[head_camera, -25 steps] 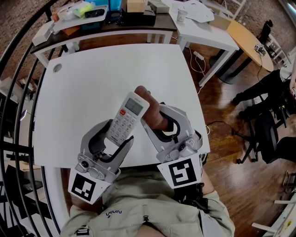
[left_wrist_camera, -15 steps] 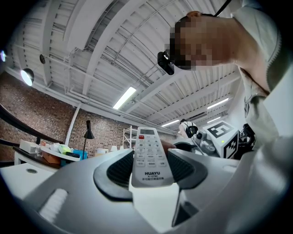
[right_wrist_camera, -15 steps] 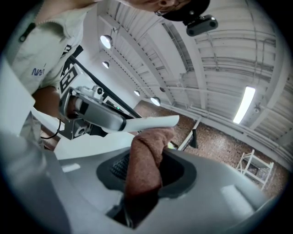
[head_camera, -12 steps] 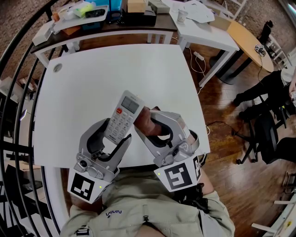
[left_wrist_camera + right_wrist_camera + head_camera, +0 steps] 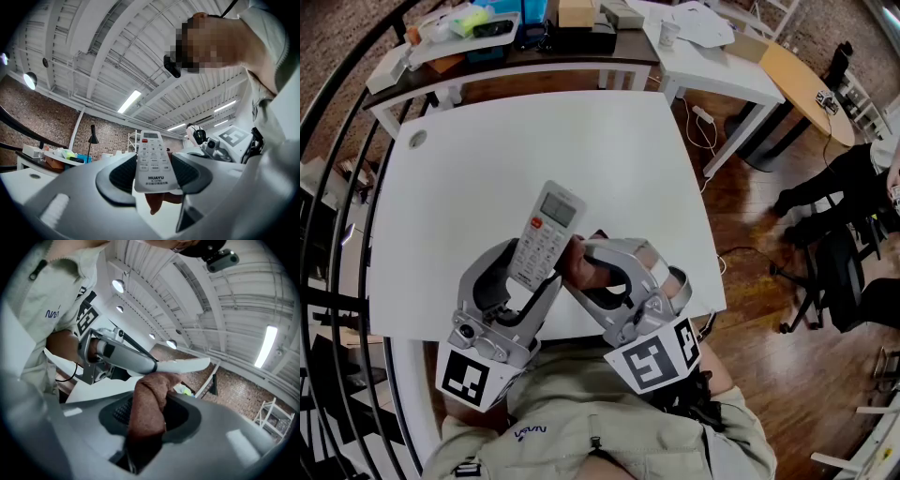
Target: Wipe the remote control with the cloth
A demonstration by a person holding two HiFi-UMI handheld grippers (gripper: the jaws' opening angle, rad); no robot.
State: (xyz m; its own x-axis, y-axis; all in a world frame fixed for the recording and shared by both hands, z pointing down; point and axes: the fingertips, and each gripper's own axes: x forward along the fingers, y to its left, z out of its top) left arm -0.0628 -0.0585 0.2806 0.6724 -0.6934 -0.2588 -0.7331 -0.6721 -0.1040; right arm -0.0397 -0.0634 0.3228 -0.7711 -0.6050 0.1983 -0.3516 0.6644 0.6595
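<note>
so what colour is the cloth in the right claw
It's a reddish-brown fabric cloth, clearest in the right gripper view.

Mostly hidden behind remote control (image 5: 542, 236): cloth (image 5: 577, 267).

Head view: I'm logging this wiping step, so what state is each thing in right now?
Remote control: lifted off the table, tilted, buttons facing up, clamped at its lower end.
Cloth: bunched up, its tip against the remote control's underside.
Left hand-held gripper: shut on the remote control.
Right hand-held gripper: shut on the cloth.
</note>
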